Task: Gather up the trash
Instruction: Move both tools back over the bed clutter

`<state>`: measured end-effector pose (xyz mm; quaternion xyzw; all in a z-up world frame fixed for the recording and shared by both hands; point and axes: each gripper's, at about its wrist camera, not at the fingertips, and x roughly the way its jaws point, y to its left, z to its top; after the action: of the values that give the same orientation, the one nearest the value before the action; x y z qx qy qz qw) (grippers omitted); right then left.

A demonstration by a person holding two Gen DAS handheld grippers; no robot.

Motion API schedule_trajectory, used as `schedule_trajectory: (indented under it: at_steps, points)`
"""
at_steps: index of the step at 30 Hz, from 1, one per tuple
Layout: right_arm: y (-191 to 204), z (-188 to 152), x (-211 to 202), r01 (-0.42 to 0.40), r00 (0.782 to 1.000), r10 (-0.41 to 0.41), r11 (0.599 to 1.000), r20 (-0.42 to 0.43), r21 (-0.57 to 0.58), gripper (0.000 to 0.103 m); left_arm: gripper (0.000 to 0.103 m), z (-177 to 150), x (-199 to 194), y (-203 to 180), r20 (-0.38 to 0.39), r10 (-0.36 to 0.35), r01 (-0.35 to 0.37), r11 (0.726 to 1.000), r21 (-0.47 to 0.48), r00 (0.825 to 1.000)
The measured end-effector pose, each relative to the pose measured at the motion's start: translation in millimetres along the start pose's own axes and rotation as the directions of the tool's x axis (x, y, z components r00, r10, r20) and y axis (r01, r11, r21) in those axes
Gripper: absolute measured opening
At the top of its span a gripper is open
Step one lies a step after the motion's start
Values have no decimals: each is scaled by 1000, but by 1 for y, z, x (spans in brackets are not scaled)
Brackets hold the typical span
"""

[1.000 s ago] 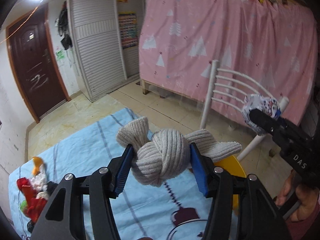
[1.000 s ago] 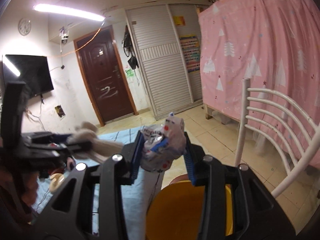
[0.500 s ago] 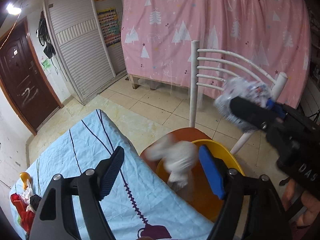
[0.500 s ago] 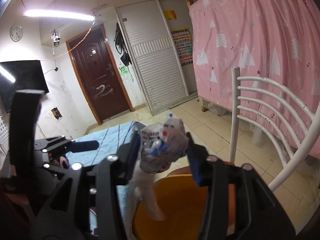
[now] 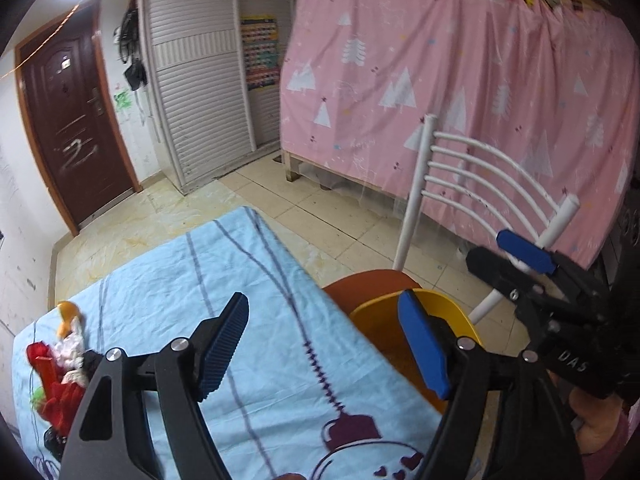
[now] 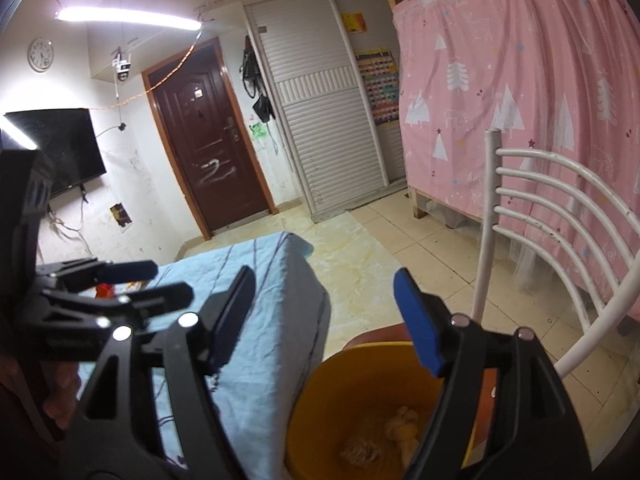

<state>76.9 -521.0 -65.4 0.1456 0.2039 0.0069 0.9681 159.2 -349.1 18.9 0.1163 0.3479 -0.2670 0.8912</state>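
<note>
Yellow bucket (image 6: 360, 408): sits on the orange seat of the white chair (image 6: 560, 216), at five o'clock in the right wrist view, just beside the bench edge.
Knotted sock (image 6: 402, 426): lies at the bottom of the bucket, tinted orange by the plastic; a second crumpled lump (image 6: 362, 450) lies beside it at its seven o'clock, too blurred to name.
Left hand-held gripper (image 5: 320, 346): released, blue pads wide apart with nothing between them, over the bench's blue cloth (image 5: 224, 276) and the bucket rim.
Right hand-held gripper (image 6: 324, 316): jaws opening, nothing between the pads, hanging above the bucket mouth.
Remaining litter (image 5: 60, 368): a red, white and orange heap on the cloth at eight o'clock in the left wrist view, well apart from both tools.
Room: pink curtain (image 5: 460, 92) at one o'clock, brown door (image 5: 72, 120) at ten o'clock.
</note>
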Motion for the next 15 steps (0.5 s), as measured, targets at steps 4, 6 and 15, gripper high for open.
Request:
schedule_trajectory:
  at_steps: [4, 6, 15]
  points:
    - [21, -3, 4, -17, 1000, 17, 999, -12, -29, 76, 69, -3, -18, 21, 26, 16, -15, 999, -36, 1000]
    - [32, -3, 6, -29, 999, 28, 999, -17, -46, 79, 69, -6, -28, 35, 37, 29, -27, 998, -56, 999]
    - [99, -9, 28, -114, 992, 106, 987, -73, -117, 86, 69, -32, -61, 111, 52, 122, -112, 979, -170, 991]
